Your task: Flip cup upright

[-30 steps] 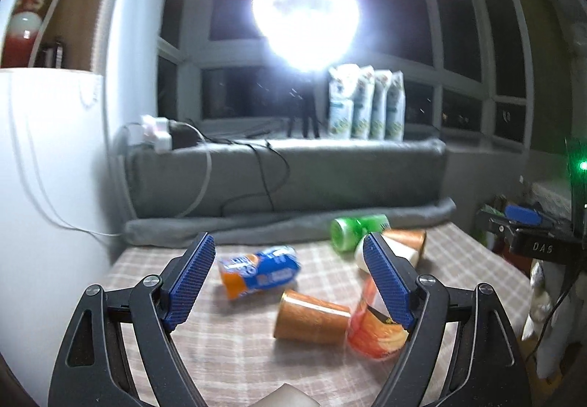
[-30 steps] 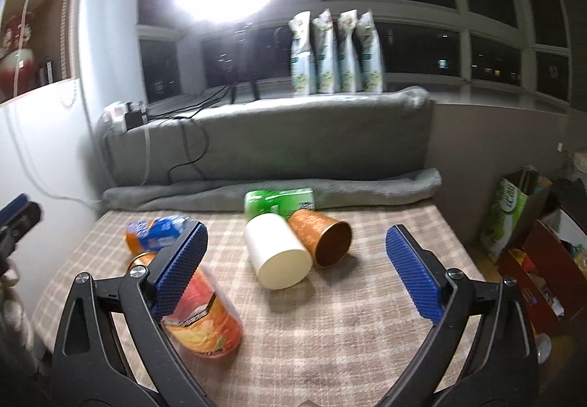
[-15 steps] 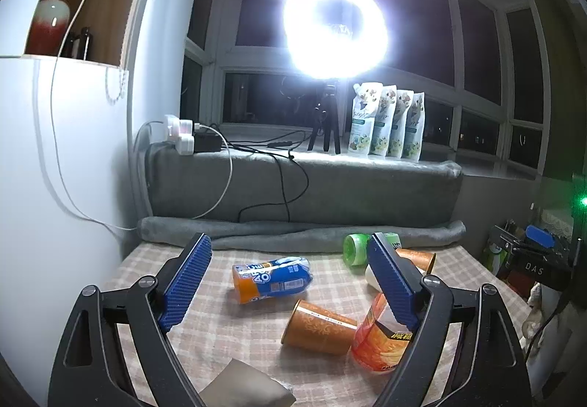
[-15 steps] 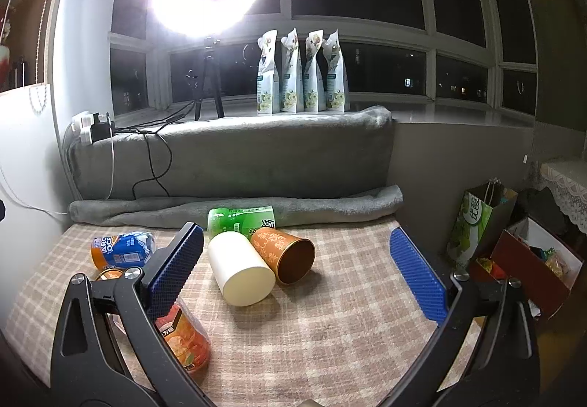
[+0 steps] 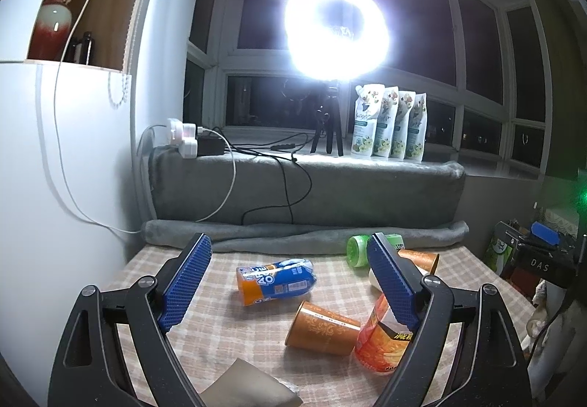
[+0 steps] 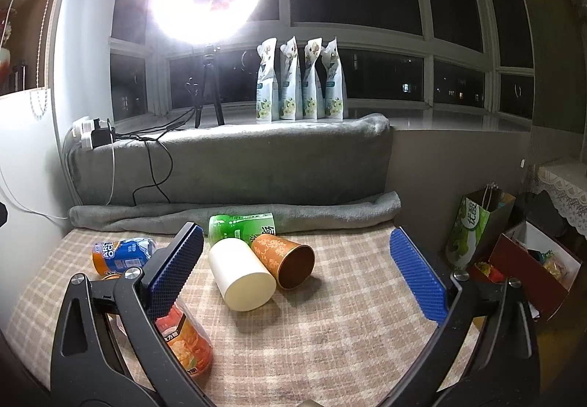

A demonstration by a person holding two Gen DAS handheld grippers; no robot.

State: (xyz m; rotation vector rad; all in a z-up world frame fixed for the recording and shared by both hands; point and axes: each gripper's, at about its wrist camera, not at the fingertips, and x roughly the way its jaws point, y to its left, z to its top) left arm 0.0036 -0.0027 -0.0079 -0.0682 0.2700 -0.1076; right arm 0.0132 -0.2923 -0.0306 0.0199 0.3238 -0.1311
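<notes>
Blue ribbed pads [image 5: 187, 282] stand wide apart on our left gripper [image 5: 290, 282], nothing between them, and the right gripper [image 6: 304, 271] is spread just as wide and just as empty. Both hang above the checked cloth [image 6: 330, 333], touching nothing.

Out past the left fingers lies a gold cup [image 5: 323, 324] on its side, with an orange jar [image 5: 381, 344] just beside its rim end and a blue-and-orange can [image 5: 275, 280] lying farther back. From the right we see a white cup [image 6: 242, 273] and a patterned orange cup [image 6: 284, 260], both toppled, flanks touching, mouths or bases toward us, with a green bottle [image 6: 238, 227] lying just behind them.

So which cup? The task names one only, and we can't tell which is meant; the gold one sits nearest the left gripper (our best guess).

To do it well, we'd come down with the pads across the cup's body, not its rim, since thin paper walls will likely buckle under a hard squeeze. Close gently, lift clear of the jar, roll the wrist until the mouth faces up, then set it on bare cloth away from the neighbours so nothing gets knocked.
</notes>
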